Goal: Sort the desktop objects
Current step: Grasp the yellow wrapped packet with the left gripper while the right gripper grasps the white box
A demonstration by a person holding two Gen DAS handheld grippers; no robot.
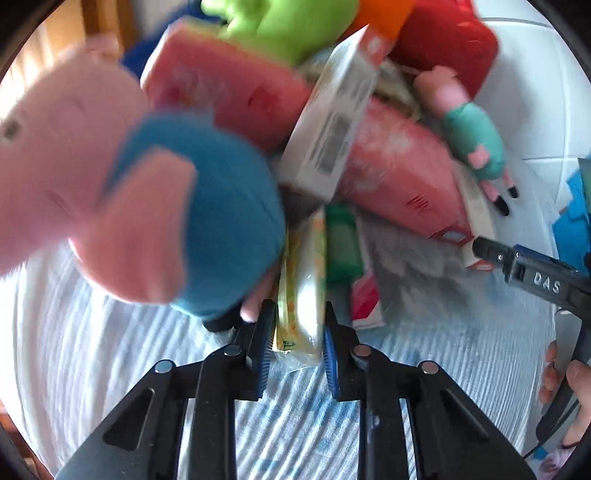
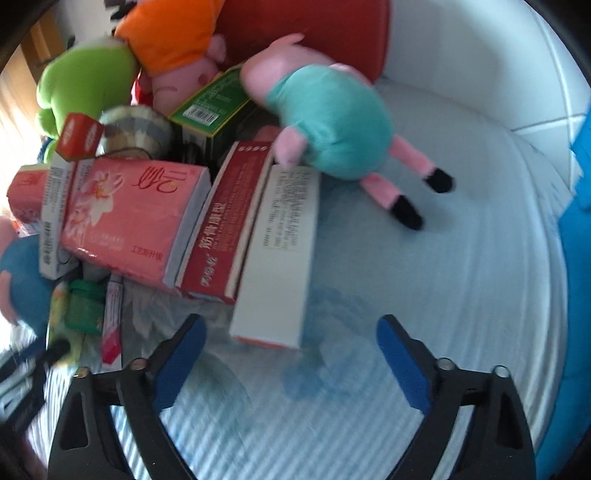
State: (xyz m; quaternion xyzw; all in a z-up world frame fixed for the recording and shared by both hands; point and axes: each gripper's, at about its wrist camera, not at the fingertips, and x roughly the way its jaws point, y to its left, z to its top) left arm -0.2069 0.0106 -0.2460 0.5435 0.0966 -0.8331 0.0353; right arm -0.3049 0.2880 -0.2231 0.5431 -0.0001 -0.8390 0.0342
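Observation:
My left gripper (image 1: 298, 332) is shut on a yellow-green plastic packet (image 1: 303, 291) at the near edge of a pile. A pink pig plush in a blue dress (image 1: 155, 206) leans close on its left. Pink tissue packs (image 1: 236, 88) and a white medicine box (image 1: 332, 122) lie behind. My right gripper (image 2: 290, 354) is open and empty, just in front of a white and red medicine box (image 2: 277, 254). A pink tissue pack (image 2: 133, 218) and a pig plush in teal (image 2: 332, 122) lie beyond it. The right gripper also shows in the left wrist view (image 1: 524, 266).
A green plush (image 2: 85, 81), an orange-dressed plush (image 2: 173, 37) and a green box (image 2: 214, 103) sit at the back of the pile. A red cushion (image 2: 306, 33) is behind. A green jar (image 2: 86, 302) and a tube (image 2: 112, 317) lie at left. Blue fabric (image 2: 576, 258) borders the right. The striped bedsheet (image 2: 443, 266) lies beneath.

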